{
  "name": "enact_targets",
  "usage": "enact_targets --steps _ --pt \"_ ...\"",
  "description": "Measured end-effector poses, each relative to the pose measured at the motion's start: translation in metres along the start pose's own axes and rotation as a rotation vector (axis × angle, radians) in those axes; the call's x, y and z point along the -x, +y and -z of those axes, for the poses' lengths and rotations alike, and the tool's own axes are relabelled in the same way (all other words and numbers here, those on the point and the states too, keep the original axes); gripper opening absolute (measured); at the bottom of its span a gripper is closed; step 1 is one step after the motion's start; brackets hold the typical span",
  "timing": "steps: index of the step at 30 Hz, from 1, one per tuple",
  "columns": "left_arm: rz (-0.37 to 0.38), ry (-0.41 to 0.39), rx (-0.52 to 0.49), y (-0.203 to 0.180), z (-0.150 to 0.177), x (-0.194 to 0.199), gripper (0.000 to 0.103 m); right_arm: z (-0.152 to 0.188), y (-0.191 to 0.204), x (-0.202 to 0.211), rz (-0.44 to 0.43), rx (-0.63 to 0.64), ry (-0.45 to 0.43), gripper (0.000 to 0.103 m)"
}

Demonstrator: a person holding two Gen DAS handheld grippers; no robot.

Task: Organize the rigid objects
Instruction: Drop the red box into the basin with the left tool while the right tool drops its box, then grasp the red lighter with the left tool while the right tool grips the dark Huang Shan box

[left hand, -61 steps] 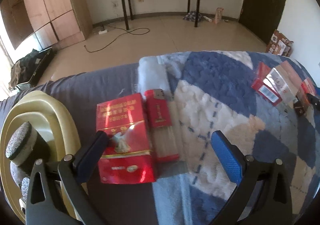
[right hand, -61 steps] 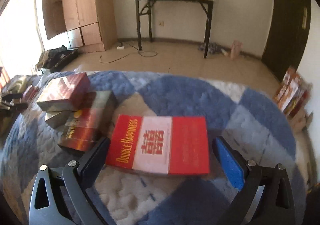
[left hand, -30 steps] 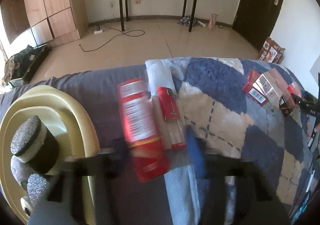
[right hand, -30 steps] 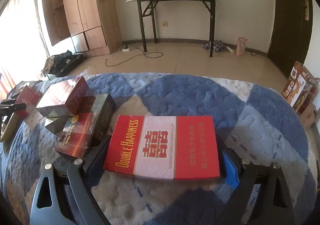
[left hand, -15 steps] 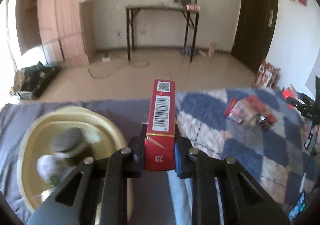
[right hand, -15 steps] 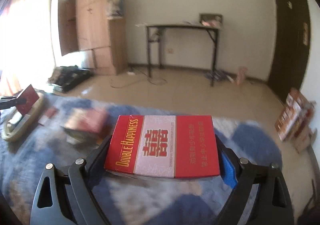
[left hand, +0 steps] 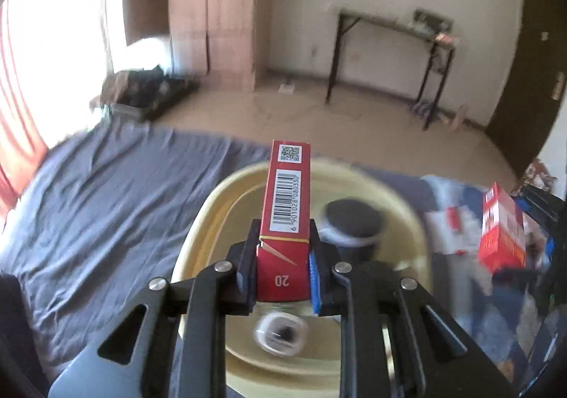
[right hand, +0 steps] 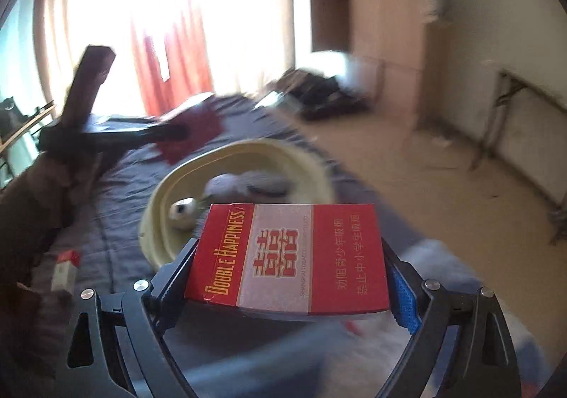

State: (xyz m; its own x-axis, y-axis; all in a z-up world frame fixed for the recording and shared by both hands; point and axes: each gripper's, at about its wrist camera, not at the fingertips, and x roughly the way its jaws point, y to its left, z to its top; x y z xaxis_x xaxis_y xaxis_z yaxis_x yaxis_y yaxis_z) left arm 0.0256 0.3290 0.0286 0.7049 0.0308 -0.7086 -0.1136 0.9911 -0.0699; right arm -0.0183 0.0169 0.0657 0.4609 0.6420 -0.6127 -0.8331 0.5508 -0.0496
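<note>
My left gripper (left hand: 283, 256) is shut on a red cigarette pack (left hand: 288, 192), held edge-on with its barcode side up, above a cream basin (left hand: 205, 221). Inside the basin sit a dark-topped jar (left hand: 352, 221) and a small round blurred item (left hand: 280, 334). My right gripper (right hand: 288, 256) is shut on a wide red-and-white Double Happiness box (right hand: 287, 256), held flat just in front of the basin (right hand: 170, 192). That box (left hand: 501, 231) also shows at the right in the left wrist view. The red pack (right hand: 90, 79) sticks up at the far left in the right wrist view.
The basin rests on a grey bedsheet (left hand: 106, 203); a blue-and-white quilt (right hand: 443, 274) lies to its right with loose packs (left hand: 457, 231). A small red-and-white pack (right hand: 65, 267) lies on the sheet near a person's sleeve (right hand: 32, 221). Bare floor and a black-legged table (left hand: 389, 44) lie beyond the bed.
Both grippers closed on their boxes, lifted them off the quilt and swung left to the basin. The red pack was turned up on edge.
</note>
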Motion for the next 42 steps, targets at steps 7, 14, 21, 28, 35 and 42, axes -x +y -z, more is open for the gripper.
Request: enact_targets --steps 7,14,21,28,35,42 --pt "-0.033 0.099 0.033 0.021 -0.005 -0.059 0.023 -0.018 0.0 -0.099 0.09 0.133 0.209 0.092" --pt "-0.042 0.123 0.011 0.024 -0.002 -0.073 0.024 -0.028 -0.004 -0.139 0.075 0.083 0.221 0.092" --pt "-0.043 0.064 0.048 0.027 0.003 -0.066 0.067 -0.031 0.009 -0.153 0.094 0.128 0.203 0.095" --pt "0.016 -0.091 0.065 -0.001 0.003 0.001 0.103 -0.022 -0.025 -0.081 0.073 -0.036 0.073 0.103" --pt "0.198 -0.098 -0.071 -0.114 0.015 0.029 0.103 0.061 -0.108 0.088 0.346 -0.266 -0.018 0.103" --pt "0.335 0.005 -0.278 -0.245 0.034 0.001 0.103 0.169 -0.138 0.189 0.564 -0.385 -0.043 0.103"
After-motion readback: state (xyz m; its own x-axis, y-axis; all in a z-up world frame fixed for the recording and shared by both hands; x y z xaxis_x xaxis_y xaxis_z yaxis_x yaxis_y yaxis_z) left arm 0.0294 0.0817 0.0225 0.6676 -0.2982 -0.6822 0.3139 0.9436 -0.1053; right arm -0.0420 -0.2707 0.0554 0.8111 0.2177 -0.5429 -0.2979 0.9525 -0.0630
